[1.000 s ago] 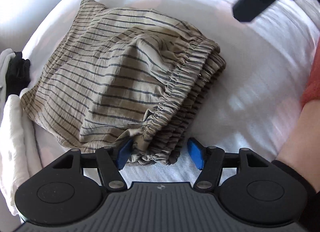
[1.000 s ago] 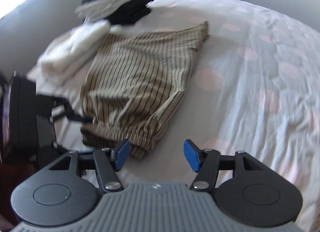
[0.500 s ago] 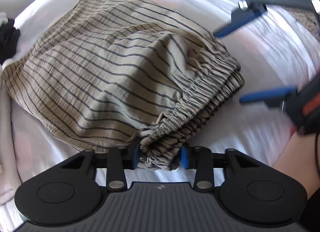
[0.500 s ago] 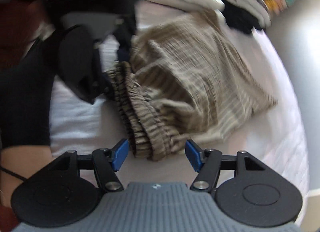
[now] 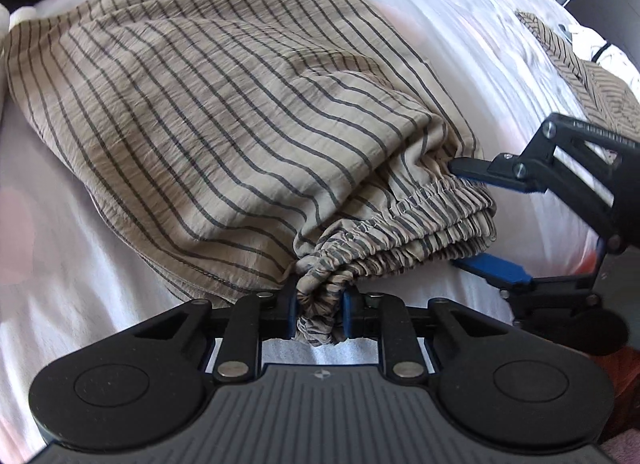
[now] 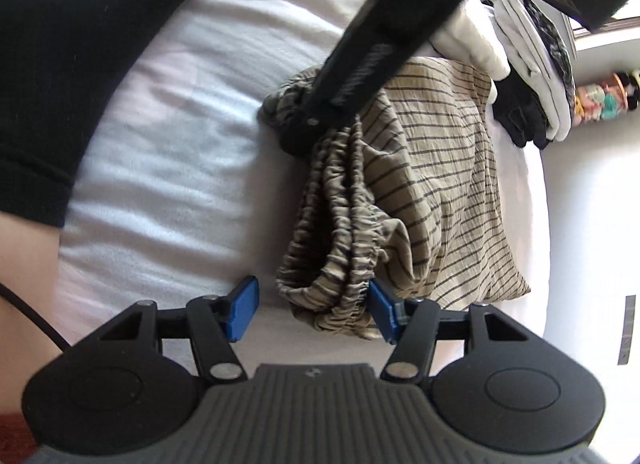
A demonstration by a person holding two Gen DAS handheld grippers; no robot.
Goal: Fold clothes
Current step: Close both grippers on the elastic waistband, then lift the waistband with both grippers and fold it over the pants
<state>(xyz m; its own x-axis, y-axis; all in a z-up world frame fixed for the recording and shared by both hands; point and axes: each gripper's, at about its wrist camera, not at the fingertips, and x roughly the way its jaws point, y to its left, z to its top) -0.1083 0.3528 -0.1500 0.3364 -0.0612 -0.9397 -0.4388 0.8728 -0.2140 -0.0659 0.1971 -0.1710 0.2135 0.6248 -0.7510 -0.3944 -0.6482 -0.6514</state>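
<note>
Beige shorts with dark stripes (image 5: 224, 124) lie folded on the white bed sheet (image 5: 60, 264). My left gripper (image 5: 319, 304) is closing, and its blue pads press on a bunched corner of the elastic waistband (image 5: 400, 220). At the waistband's other end my right gripper (image 5: 460, 216) straddles the gathered edge, one finger above and one below. In the right wrist view the right gripper (image 6: 312, 306) is closing slightly. The waistband (image 6: 336, 224) touches its right pad, with a gap at the left pad. The left gripper (image 6: 296, 140) shows there as a dark blurred body over the shorts (image 6: 440, 192).
A stack of folded white and black clothes (image 6: 528, 64) sits beyond the shorts by the bed's edge. Another striped garment (image 5: 592, 76) lies farther along the bed. A person's arm in a black sleeve (image 6: 60, 84) crosses the sheet at the left.
My left gripper went from open beside the waistband to shut on its bunched corner. My right gripper rolled, came down and now straddles the waistband's other end.
</note>
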